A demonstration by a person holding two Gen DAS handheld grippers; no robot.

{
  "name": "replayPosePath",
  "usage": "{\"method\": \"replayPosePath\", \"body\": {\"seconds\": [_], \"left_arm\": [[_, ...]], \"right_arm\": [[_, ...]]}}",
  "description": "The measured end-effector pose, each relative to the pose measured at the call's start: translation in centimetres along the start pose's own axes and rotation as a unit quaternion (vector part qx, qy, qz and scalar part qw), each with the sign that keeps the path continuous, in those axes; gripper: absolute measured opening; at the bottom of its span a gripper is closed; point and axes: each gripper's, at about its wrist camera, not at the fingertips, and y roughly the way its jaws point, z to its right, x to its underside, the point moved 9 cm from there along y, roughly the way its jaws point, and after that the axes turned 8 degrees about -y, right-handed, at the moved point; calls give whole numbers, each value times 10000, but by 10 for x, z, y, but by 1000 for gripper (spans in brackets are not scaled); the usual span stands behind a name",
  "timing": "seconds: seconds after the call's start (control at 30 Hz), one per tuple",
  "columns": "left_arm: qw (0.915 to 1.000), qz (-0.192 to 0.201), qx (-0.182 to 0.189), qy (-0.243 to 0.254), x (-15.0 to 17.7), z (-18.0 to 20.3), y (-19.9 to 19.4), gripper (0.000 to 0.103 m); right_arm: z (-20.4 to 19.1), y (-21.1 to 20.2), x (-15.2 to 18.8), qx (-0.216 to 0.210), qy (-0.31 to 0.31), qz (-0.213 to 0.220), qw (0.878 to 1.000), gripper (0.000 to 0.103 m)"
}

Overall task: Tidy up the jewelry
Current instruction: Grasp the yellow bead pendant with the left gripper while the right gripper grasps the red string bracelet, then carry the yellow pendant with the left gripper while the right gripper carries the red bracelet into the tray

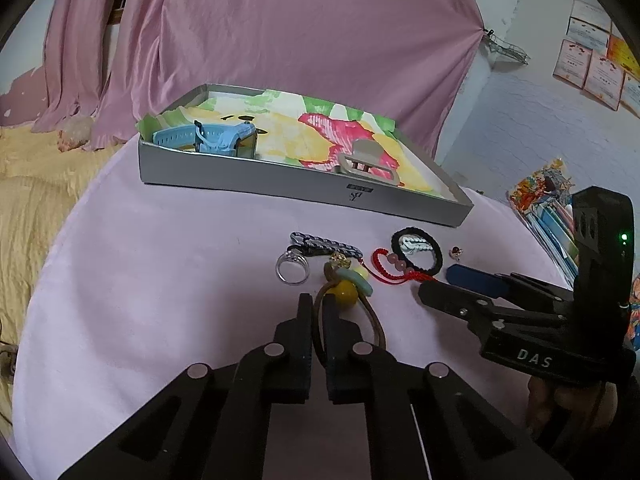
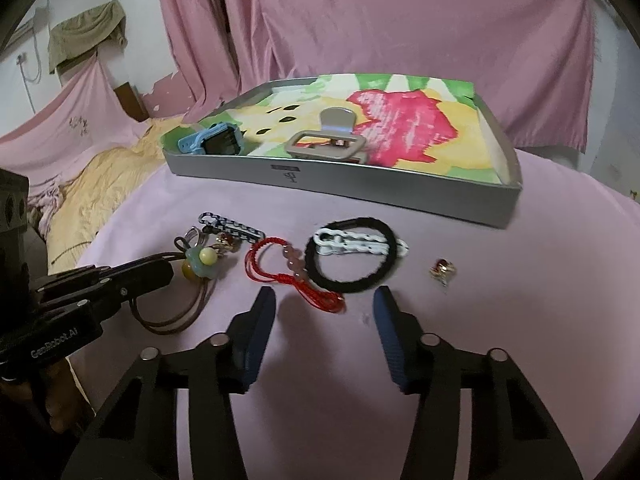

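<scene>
A brown cord necklace [image 1: 346,290] with a yellow bead and a green pendant lies on the pink table. My left gripper [image 1: 319,306] is shut on its cord, which loops out behind the fingers [image 2: 180,316]. To the right lie a red cord bracelet [image 2: 280,264] and a black hair band [image 2: 352,256] with a white chain [image 2: 352,244] across it. My right gripper [image 2: 324,300] stands open just short of both. A small red-gold earring [image 2: 442,272] lies farther right. A clear ring [image 1: 292,268] and a blue-white braided chain [image 1: 324,245] sit left of the pendant.
A grey tray [image 1: 280,184] lined with flowered paper stands behind the jewelry, holding a blue watch [image 1: 208,138] and a grey clip [image 1: 366,160]. Pink curtains hang behind. A yellow blanket [image 1: 32,200] lies off the table's left edge, and books [image 1: 548,208] off its right.
</scene>
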Motion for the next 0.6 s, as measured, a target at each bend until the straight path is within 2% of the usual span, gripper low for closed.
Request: {"method": "replayPosePath", "body": {"seconds": [0.17, 0.27, 0.6], "left_arm": [[10000, 29, 44, 8, -2, -1, 0, 3], [10000, 52, 46, 46, -2, 0, -1, 3], [9997, 156, 146, 124, -7, 8, -10, 3]], "right_arm": [[-4, 3, -4, 98, -137, -35, 9999, 16], [-2, 2, -3, 55, -100, -16, 9999, 10], [-10, -8, 3, -263, -33, 108, 9996, 6]]}}
